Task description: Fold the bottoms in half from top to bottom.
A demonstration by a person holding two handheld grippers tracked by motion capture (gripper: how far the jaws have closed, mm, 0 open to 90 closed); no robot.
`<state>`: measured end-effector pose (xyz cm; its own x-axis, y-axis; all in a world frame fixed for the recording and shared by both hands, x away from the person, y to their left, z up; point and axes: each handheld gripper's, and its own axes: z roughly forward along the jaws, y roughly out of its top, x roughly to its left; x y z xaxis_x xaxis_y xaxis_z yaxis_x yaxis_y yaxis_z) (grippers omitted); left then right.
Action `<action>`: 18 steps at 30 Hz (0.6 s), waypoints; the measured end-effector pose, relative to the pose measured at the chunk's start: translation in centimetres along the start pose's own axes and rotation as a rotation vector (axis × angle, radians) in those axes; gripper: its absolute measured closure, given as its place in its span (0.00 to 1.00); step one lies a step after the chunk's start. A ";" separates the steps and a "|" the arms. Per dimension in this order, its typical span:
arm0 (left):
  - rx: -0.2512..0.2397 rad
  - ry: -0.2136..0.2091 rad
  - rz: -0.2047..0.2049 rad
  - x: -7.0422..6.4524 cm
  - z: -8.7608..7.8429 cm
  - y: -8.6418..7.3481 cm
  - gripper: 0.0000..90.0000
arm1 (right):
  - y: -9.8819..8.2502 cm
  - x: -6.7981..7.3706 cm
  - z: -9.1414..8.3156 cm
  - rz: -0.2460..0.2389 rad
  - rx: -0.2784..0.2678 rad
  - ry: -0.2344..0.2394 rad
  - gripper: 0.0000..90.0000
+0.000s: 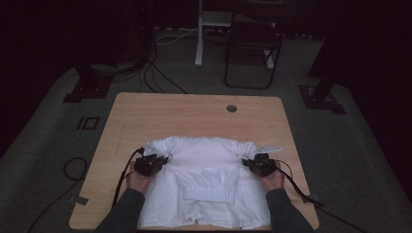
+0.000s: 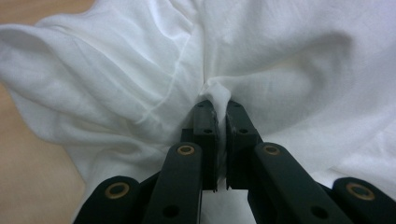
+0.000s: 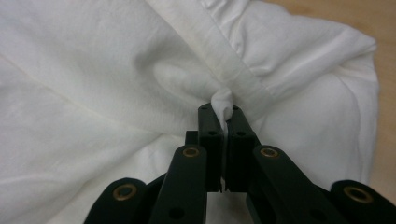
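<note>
High view: a white shirt [image 1: 204, 184] lies spread on the wooden table [image 1: 194, 114], filling the lower middle of the frame and reaching the table's near edge. I hold the left gripper [image 1: 164, 159] at the shirt's left edge, left of centre in the frame, and the right gripper [image 1: 245, 161] at its right edge, right of centre. Both hands enter from the bottom of the frame, and a cable trails from each gripper toward the lower corners. A small round hole [image 1: 231, 108] sits in the tabletop above the shirt. A dark chair [image 1: 252, 48] stands on the floor at the top of the frame.

Left gripper view: the left gripper [image 2: 219, 106] has its jaws pressed together on a small pinch of the shirt [image 2: 280, 56], which pokes up between the tips at the centre of the frame. Bare table shows along the left edge.

Right gripper view: the right gripper [image 3: 224, 109] is likewise clamped on a fold of the shirt [image 3: 93, 70], just below a flat hem band that runs diagonally down from the top of the frame. Table shows at the upper right corner.
</note>
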<state>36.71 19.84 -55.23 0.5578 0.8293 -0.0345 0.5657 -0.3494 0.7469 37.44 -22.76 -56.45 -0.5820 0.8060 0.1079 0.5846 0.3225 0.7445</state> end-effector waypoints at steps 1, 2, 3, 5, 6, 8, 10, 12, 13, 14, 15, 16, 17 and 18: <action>0.004 0.013 0.002 0.2 0.3 0.3 0.95 | 0.3 -0.1 0.3 -0.003 0.000 -0.012 0.97; 0.004 0.023 0.006 0.4 0.6 0.7 0.95 | 0.7 -0.1 0.6 -0.008 0.002 -0.026 0.97; 0.004 0.023 0.006 0.4 0.6 0.7 0.95 | 0.7 -0.1 0.6 -0.008 0.002 -0.026 0.97; 0.004 0.058 0.003 1.2 1.7 1.8 0.95 | 2.0 -0.5 1.6 -0.005 0.014 -0.052 0.97; -0.004 0.070 0.007 1.5 2.1 2.1 0.95 | 2.3 -0.7 2.0 -0.005 0.013 -0.061 0.97; -0.024 0.089 -0.022 2.0 2.8 2.5 0.95 | 3.0 -0.9 2.6 -0.006 0.011 -0.082 0.97; -0.025 0.111 -0.040 2.2 3.3 3.1 0.95 | 3.6 -0.9 3.1 -0.010 0.020 -0.109 0.97; -0.023 0.117 -0.050 2.1 3.5 3.2 0.95 | 4.0 -0.6 3.5 -0.027 0.025 -0.139 0.97; -0.022 0.117 -0.058 2.1 3.5 3.3 0.95 | 4.1 -0.6 3.6 -0.023 0.027 -0.139 0.97; -0.018 0.108 -0.064 2.2 3.4 3.3 0.95 | 4.1 -0.7 3.6 -0.018 0.026 -0.134 0.97; -0.013 0.093 -0.082 2.4 3.4 3.4 0.95 | 4.1 -0.9 3.5 -0.015 0.027 -0.123 0.98; -0.007 0.079 -0.097 2.7 3.3 3.5 0.95 | 4.1 -1.0 3.5 -0.003 0.031 -0.112 0.98; 0.001 0.072 -0.100 2.8 3.3 3.6 0.95 | 4.2 -1.2 3.4 0.005 0.034 -0.102 0.98; 0.008 0.069 -0.097 2.8 3.2 3.8 0.95 | 4.3 -1.3 3.4 0.011 0.037 -0.094 0.98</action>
<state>42.39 19.48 -54.59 0.4574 0.8872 -0.0603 0.6197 -0.2694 0.7372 42.60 -20.72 -55.61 -0.5210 0.8520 0.0519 0.6118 0.3303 0.7187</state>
